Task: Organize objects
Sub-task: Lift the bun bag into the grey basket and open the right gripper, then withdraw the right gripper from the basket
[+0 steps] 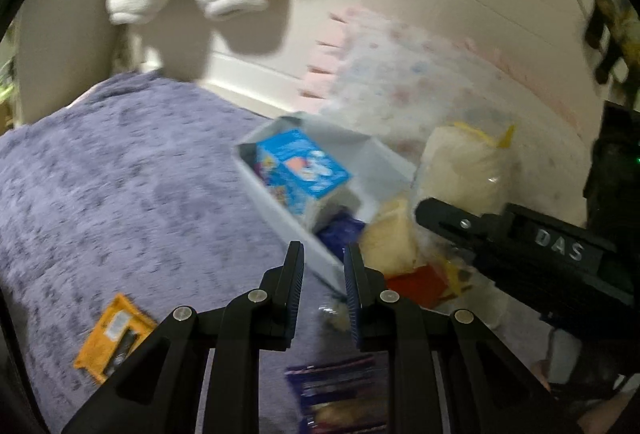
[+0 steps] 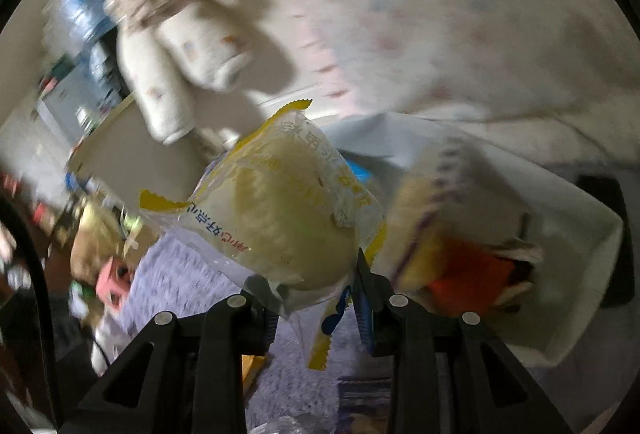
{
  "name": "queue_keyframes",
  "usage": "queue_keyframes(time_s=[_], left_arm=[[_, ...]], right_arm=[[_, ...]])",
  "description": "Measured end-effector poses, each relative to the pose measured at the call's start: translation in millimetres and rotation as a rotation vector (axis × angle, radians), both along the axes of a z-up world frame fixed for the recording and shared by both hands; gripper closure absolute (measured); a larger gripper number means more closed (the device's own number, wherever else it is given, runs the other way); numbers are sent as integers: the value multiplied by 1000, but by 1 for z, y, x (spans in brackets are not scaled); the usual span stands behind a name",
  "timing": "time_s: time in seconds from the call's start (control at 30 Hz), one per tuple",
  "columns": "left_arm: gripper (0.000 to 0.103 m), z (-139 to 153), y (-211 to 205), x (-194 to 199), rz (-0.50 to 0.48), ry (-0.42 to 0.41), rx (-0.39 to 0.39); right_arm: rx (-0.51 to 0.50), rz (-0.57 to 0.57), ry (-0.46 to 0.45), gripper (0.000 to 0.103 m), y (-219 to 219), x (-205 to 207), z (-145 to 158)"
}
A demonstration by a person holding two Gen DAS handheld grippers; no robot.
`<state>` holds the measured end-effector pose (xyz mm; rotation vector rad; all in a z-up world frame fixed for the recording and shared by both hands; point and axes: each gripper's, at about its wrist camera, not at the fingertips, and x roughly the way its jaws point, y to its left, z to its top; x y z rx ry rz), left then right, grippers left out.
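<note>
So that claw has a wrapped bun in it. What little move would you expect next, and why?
Probably carry the wrapped bun a little further over the white bin and open there. The right gripper is shut on the wrapper's lower edge, and the bun hangs beside the bin, which already holds a blue box and other snacks. The left gripper holds nothing.

A purple fluffy blanket (image 1: 120, 186) is spread across the left and centre of the left wrist view. An orange packet (image 1: 114, 338) is seen lying flat on it at the lower left, and a dark purple snack packet (image 1: 340, 398) at the bottom centre. A white bin (image 1: 280, 210) is set on it right of centre, apparently at the blanket's edge, though blur obscures this.
</note>
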<state>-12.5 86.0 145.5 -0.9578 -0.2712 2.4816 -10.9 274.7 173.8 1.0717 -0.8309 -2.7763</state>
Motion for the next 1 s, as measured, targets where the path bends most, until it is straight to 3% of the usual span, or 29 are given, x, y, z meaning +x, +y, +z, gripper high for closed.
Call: queue_keyframes(time_s=[0.2,0.43,0.5,0.57,0.67,0.83,1.0], left_arm=[[84,-11,32,-3,-82,13,-83],[84,-8,35,4,-82,36,-108],[84,-9,35,4,-78,31,-110],[84,-10,34,4,-73,23,-113],[84,-10,31,4,-65,17,-111],[84,-7,23,4,-40,17,-96],[84,-5,14,3,-12,12,-79]], right_arm=[[-51,-112,11,73,31,7,-2],[-105,-202,-33,70,50,13,-7],[-121,-234,-72,62,55,12,-14],[-153,-261,-124,45,61,9,-24],[-193,-304,-146,45,70,14,-30],[-100,-434,-48,44,76,42,-4],[9,-476,9,39,67,55,14]])
